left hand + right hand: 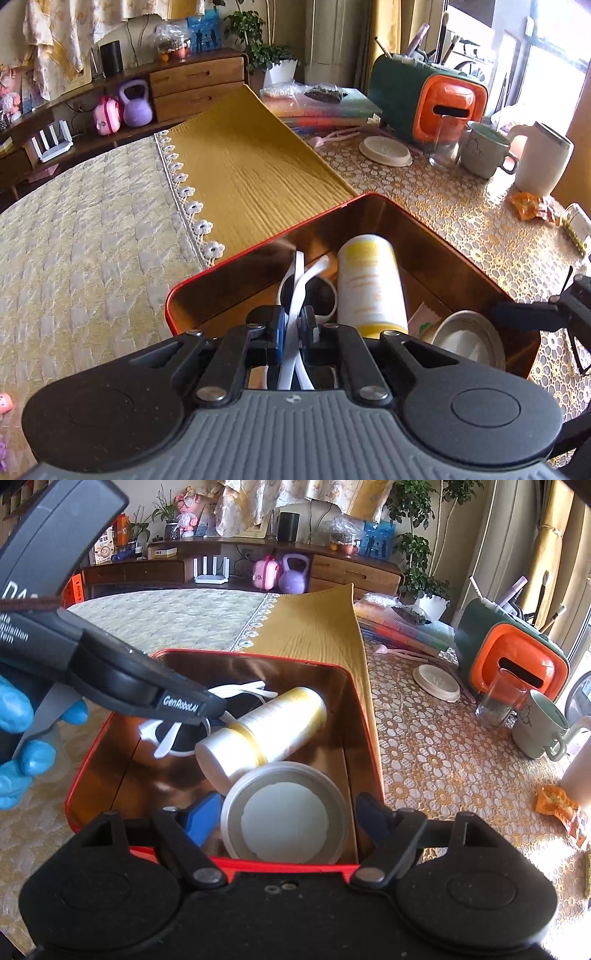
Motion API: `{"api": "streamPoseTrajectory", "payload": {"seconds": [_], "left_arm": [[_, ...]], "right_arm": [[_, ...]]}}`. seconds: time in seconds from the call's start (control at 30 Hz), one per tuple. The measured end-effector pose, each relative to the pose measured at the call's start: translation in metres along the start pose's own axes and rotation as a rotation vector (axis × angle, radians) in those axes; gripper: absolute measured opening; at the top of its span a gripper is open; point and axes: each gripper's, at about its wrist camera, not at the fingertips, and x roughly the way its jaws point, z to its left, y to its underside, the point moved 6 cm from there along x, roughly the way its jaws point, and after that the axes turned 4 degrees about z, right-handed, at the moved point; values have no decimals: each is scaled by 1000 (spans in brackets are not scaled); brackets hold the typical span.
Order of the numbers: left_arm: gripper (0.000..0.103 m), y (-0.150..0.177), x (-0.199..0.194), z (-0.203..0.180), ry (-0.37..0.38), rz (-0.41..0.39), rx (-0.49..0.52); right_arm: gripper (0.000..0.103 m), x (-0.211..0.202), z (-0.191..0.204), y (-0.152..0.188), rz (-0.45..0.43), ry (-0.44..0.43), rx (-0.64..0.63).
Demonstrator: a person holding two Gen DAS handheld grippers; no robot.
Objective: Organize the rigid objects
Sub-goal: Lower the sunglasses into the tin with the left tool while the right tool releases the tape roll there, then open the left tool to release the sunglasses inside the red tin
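Note:
A red tin box (258, 243) (255, 656) sits on the table. Inside lie a white and yellow bottle (369, 284) (266, 731) on its side, a round grey lid (469, 339) (284, 812) and white-framed sunglasses (317, 291) (236, 690). My left gripper (293, 325) (214, 710) is shut on the sunglasses' white arms, inside the box. My right gripper (288, 819) is open, its fingertips either side of the round lid at the box's near end, holding nothing.
On the lace tablecloth right of the box stand a green mug (539, 727), a glass (498, 698), a white dish lid (436, 681), an orange and green holder (517, 661), a white jug (539, 158) and an orange wrapper (561, 808). A yellow cloth (243, 162) lies behind.

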Motion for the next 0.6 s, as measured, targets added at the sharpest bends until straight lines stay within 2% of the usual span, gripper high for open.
{"api": "streamPoseTrajectory", "payload": {"seconds": [0.07, 0.17, 0.23, 0.3, 0.57, 0.6], "left_arm": [[10, 2, -1, -1, -1, 7, 3], [18, 4, -3, -2, 9, 13, 8], [27, 6, -6, -3, 18, 13, 3], [31, 8, -10, -3, 17, 10, -2], [31, 14, -29, -5, 42, 1, -4], [34, 15, -32, -5, 44, -3, -1]], "right_arm": [[80, -1, -1, 0, -3, 1, 8], [81, -5, -3, 0, -5, -1, 25], [81, -7, -5, 0, -6, -4, 36], [81, -9, -8, 0, -10, -10, 51], [83, -24, -8, 1, -32, -31, 86], [83, -26, -7, 1, -35, -33, 88]]}}
